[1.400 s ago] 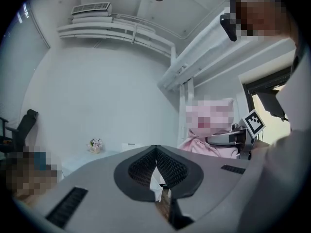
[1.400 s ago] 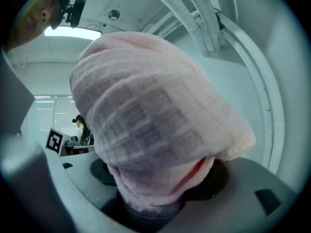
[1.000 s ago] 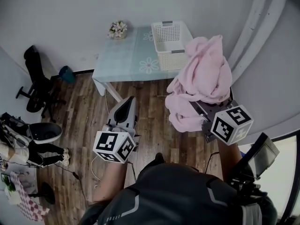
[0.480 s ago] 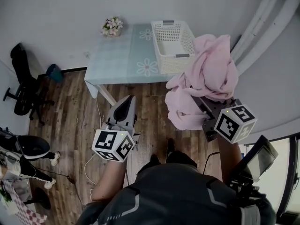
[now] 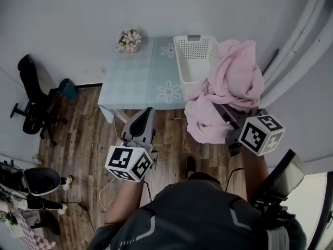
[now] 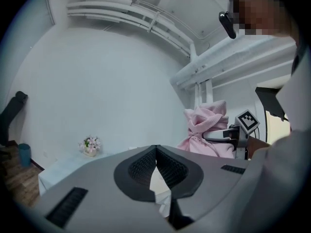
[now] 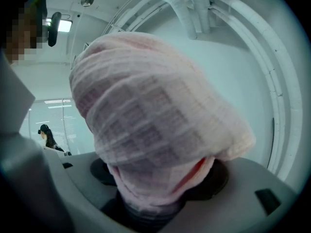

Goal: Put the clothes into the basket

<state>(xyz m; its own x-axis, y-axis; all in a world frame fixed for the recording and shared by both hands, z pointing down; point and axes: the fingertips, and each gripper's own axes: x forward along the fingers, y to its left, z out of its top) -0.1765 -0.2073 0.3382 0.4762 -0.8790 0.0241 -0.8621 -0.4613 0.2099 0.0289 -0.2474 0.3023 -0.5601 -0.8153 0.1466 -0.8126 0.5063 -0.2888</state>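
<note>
At the far left of the head view an office chair [image 5: 31, 95] stands on the wooden floor [image 5: 88, 134], with a blue bin [image 5: 67, 86] against the wall just to its right. Next comes the pale desk [image 5: 136, 79], set against the wall, with a small pot of flowers [image 5: 129, 39] on its back left corner.

Your left gripper [image 5: 141, 123] is over the floor in front of the desk, pointing toward it, its tip near the desk's front edge. In the left gripper view that gripper [image 6: 156, 149] has its jaws pressed together at the tips, with nothing caught between them.

The white basket [image 5: 195, 56] sits on the right end of the desk. Just to the right of it your right gripper [image 5: 225, 110] carries the pink cloth [image 5: 231, 85]. The jaws are clamped on a thick fold of it. The rest is heaped over the gripper and hangs down on its left side.

In the head view the cloth overlaps the basket's right rim, but you cannot tell whether the two touch. In the right gripper view the cloth [image 7: 155, 120] fills most of the frame, bunched between the two pads [image 7: 221, 177].
</note>
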